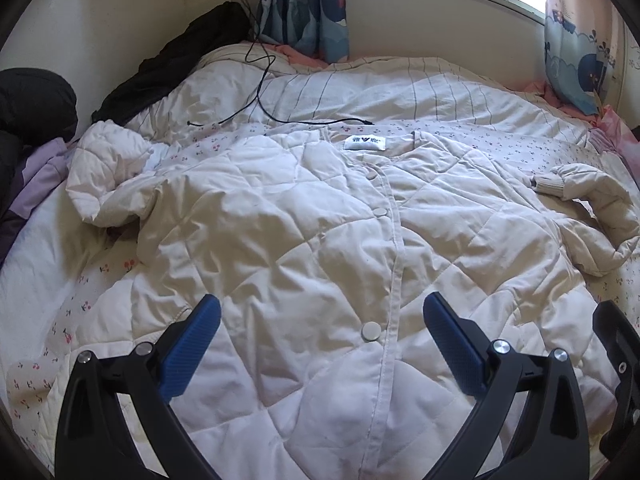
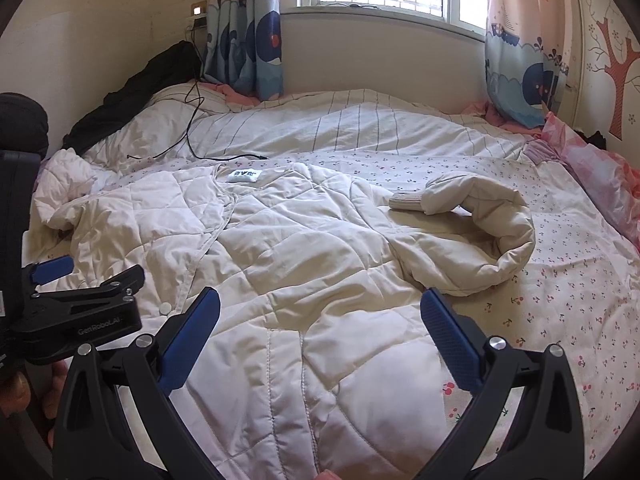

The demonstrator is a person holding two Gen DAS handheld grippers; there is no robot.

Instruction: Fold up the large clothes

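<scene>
The coat (image 1: 304, 240) lies front up and buttoned on the bed (image 1: 48, 264), spread out ahead of and under both tongs, collar at the far end, hem nearest. The left tongs (image 1: 322, 312) hover over the lower front, with the placket running between their jaws; the jaws stand wide apart and hold nothing. The right tongs (image 2: 320, 306) hover over the lower right panel, jaws likewise wide apart and empty. The right sleeve (image 2: 480, 236) curls in a loop just ahead and to the right of the right tongs, with its cuff pointing toward the collar. The left sleeve (image 1: 108, 184) is bunched far ahead and to the left of the left tongs. Judged step: approach, before the first fold. The next move probably calls for each tool to close on a sleeve or side edge and carry it inward across the front, keeping the padded fabric flat.
</scene>
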